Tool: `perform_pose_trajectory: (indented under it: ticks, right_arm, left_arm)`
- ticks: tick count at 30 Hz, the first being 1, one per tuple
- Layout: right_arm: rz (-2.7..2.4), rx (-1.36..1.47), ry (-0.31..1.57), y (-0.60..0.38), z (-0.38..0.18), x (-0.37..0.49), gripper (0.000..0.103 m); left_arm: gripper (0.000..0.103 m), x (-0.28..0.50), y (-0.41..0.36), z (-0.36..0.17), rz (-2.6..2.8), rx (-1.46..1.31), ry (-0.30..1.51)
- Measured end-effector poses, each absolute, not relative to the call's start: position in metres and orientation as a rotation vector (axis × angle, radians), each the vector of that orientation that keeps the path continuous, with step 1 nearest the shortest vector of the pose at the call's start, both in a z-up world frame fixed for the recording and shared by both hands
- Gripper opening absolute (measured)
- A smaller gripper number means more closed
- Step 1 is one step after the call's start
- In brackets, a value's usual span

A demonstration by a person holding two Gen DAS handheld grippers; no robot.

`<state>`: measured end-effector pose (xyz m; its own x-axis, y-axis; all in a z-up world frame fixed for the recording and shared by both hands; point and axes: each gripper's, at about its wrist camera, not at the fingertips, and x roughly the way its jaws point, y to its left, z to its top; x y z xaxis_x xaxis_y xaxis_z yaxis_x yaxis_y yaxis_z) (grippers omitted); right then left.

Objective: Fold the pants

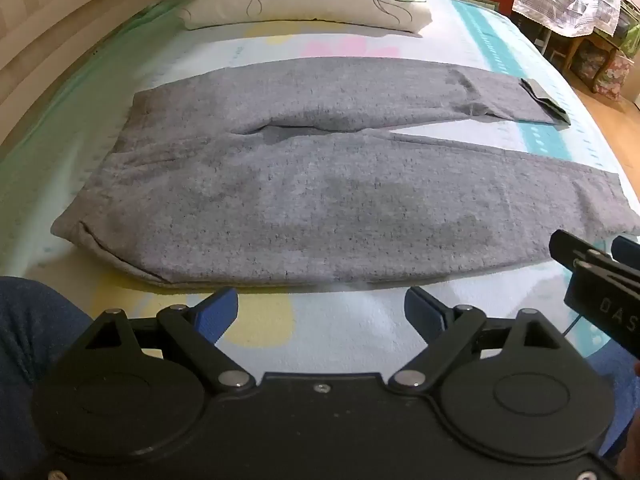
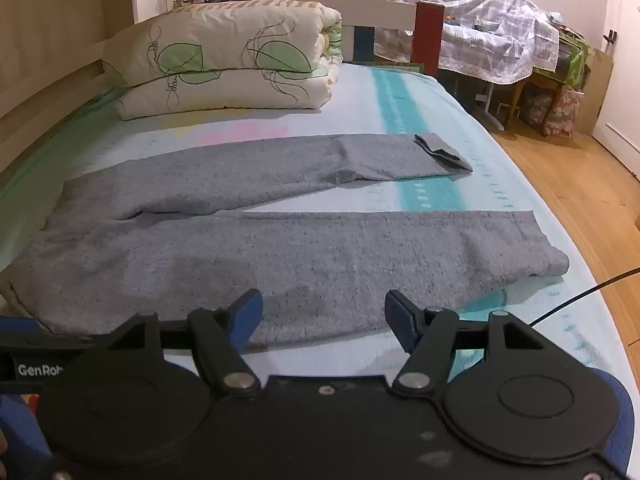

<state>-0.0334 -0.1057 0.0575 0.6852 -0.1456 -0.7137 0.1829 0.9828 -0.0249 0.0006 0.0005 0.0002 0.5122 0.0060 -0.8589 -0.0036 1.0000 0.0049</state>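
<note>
Grey pants (image 1: 320,200) lie flat on the bed, waistband at the left, both legs stretching right. The far leg's cuff (image 1: 546,98) is turned over. My left gripper (image 1: 320,312) hovers open above the sheet, just short of the near leg's edge, nothing between its blue pads. The right gripper's body shows at the right edge of this view. In the right wrist view the same pants (image 2: 280,256) spread ahead, and my right gripper (image 2: 324,316) stands open over the near leg's front edge, empty. The far cuff (image 2: 442,152) lies folded back.
A folded quilt with green leaf print (image 2: 224,64) sits at the head of the bed (image 2: 400,92). A wooden wall panel (image 1: 48,32) runs along the left. Wood floor (image 2: 560,184) and covered furniture (image 2: 488,36) lie to the right. A person's blue-clad leg (image 1: 28,328) is at lower left.
</note>
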Motion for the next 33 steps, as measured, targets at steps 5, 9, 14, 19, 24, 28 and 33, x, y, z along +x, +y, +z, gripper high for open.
perform_pose_trajectory:
  ticks: [5,9,14,19,24,28,33]
  right_arm:
    - [-0.189,0.05,0.794,-0.1041,0.0568,-0.034,0.068]
    - [-0.18,0.054,0.795,-0.1022,0.0576,-0.0305,0.068]
    - [-0.178,0.054,0.794,-0.0986,0.0591,-0.032,0.068]
    - [-0.17,0.053,0.794,-0.1034,0.0588,-0.035,0.068]
    - [-0.169,0.055,0.792,-0.1032,0.0598,-0.0353,0.068]
    - [-0.169,0.057,0.793,-0.1039,0.0594,-0.0349,0.068]
    - [-0.167,0.059,0.795,-0.1042,0.0586,-0.0348,0.068]
  left_arm:
    - [0.091,0.0011,0.0009,0.0041,0.008,0.009,1.027]
    - [0.091,0.0032,0.0026,0.0041,0.004,-0.004,1.033]
    - [0.091,0.0011,0.0036,0.0042,0.003,-0.005,1.027]
    - [0.091,0.0005,0.0032,0.0036,0.003,-0.005,1.027]
    - [0.091,0.0002,0.0042,0.003,0.004,-0.006,1.031]
    - [0.091,0.0002,0.0047,0.0028,0.004,-0.007,1.03]
    - [0.091,0.0003,0.0043,0.003,0.004,-0.007,1.03]
